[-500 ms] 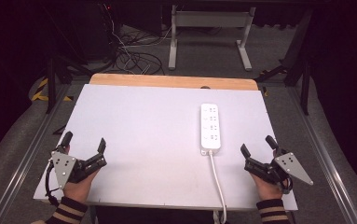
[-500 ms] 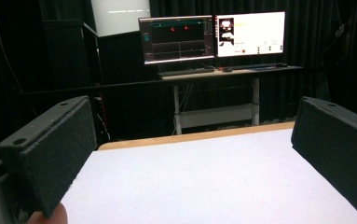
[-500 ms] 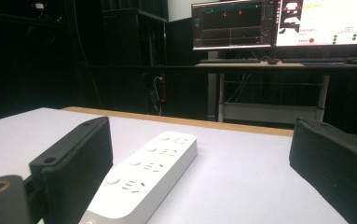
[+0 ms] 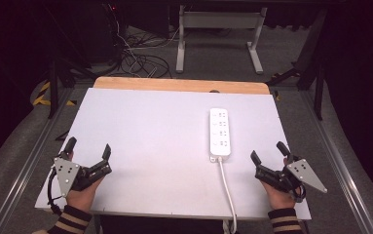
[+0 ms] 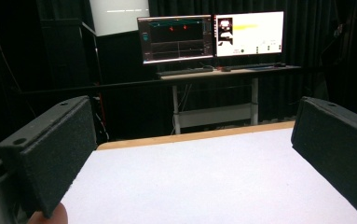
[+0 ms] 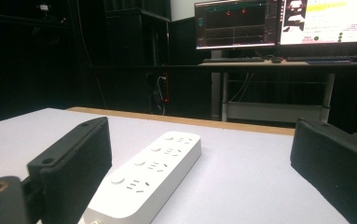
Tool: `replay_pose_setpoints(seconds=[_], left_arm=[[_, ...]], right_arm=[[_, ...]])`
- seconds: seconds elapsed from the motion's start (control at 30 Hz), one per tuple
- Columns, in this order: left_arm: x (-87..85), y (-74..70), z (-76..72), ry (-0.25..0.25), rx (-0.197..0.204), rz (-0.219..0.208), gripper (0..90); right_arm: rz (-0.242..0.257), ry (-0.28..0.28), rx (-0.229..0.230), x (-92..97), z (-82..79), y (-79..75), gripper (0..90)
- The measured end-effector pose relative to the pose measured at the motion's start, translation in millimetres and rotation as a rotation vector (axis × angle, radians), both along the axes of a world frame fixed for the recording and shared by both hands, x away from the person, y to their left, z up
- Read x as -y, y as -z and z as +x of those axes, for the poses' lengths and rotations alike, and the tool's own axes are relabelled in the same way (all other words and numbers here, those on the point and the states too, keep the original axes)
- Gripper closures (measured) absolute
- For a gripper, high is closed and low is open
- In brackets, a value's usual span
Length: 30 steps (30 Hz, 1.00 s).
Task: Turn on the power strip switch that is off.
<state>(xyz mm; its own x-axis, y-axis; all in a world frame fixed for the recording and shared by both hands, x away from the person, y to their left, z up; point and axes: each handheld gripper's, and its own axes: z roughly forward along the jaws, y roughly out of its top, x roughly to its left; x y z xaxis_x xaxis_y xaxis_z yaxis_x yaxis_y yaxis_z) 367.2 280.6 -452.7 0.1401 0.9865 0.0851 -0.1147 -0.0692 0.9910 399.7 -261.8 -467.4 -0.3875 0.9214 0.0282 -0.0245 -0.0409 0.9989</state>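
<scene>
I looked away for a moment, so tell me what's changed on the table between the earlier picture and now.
Nothing has visibly changed. The left claw and the right claw rest at the near corners of the table with their jaws apart and nothing between them, as before. The white power strip lies untouched in the same spot beside the right claw, its cable running off the near edge.

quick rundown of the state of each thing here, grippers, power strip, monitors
left gripper: open, nothing between the jaws, low over the table
right gripper: open, empty, beside the strip's near end
power strip: lying flat, sockets up, nothing plugged in
cord: attached, running off the table's near edge
monitors: switched on
</scene>
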Motion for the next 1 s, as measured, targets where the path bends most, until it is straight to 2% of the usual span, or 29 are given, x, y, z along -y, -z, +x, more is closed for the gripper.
replay_pose_setpoints(seconds=[0.2, 0.23, 0.27, 0.3, 0.33, 0.37, 0.4, 0.43, 0.5, 0.57, 0.63, 0.77, 0.87, 1.0], left_arm=[[-0.2, 0.0, 0.1, 0.001, -0.001, -0.002, 0.4], [-0.4, -0.1, 0.1, 0.001, 0.000, -0.001, 0.4], [-0.3, -0.1, 0.1, 0.002, -0.001, -0.001, 0.4], [-0.2, -0.1, 0.1, 0.002, -0.001, -0.002, 0.4], [-0.2, -0.1, 0.2, 0.003, -0.002, -0.003, 0.4], [-0.2, -0.1, 0.2, 0.003, -0.002, -0.003, 0.4], [-0.2, 0.0, 0.3, 0.002, -0.002, -0.002, 0.4], [-0.1, 0.0, 0.5, 0.004, -0.003, -0.003, 0.4], [0.3, 0.3, 0.7, 0.001, -0.004, 0.010, 0.4], [0.3, 0.3, 0.6, 0.001, -0.003, 0.011, 0.4], [0.5, 0.3, 0.6, 0.003, -0.004, 0.013, 0.5], [0.0, 0.7, 0.9, 0.003, -0.007, 0.011, 0.5], [0.0, 1.0, 1.0, 0.001, -0.007, 0.009, 0.5], [-0.3, 1.1, 0.7, -0.001, -0.007, 0.014, 0.5]], right_arm=[[0.006, -0.013, 0.009, -0.7, -0.2, 0.0, 4.8], [-0.003, -0.016, 0.001, -0.2, -0.8, -0.1, 18.5], [-0.015, -0.038, 0.000, 0.8, -2.3, -0.1, 38.8], [-0.015, -0.038, 0.000, 0.8, -2.3, -0.1, 38.8], [-0.029, -0.064, 0.003, 2.1, -5.7, -0.2, 73.2], [-0.030, -0.074, -0.003, 3.0, -6.5, -0.5, 83.1], [-0.031, -0.072, -0.013, 4.0, -6.7, -0.9, 86.3], [-0.032, -0.070, -0.030, 4.1, -6.9, -2.0, 87.3], [0.005, -0.095, -0.043, 4.6, -6.4, -3.8, 87.4], [0.035, -0.081, -0.086, 3.1, -4.7, -6.6, 90.0], [0.038, -0.055, -0.108, 1.4, -4.1, -9.6, 90.0], [0.005, -0.047, -0.119, 1.0, -4.7, -15.3, 90.0], [-0.023, -0.014, -0.137, 3.2, -4.7, -25.2, 90.0], [-0.053, -0.002, -0.133, 3.4, -5.7, -35.5, 90.0]])
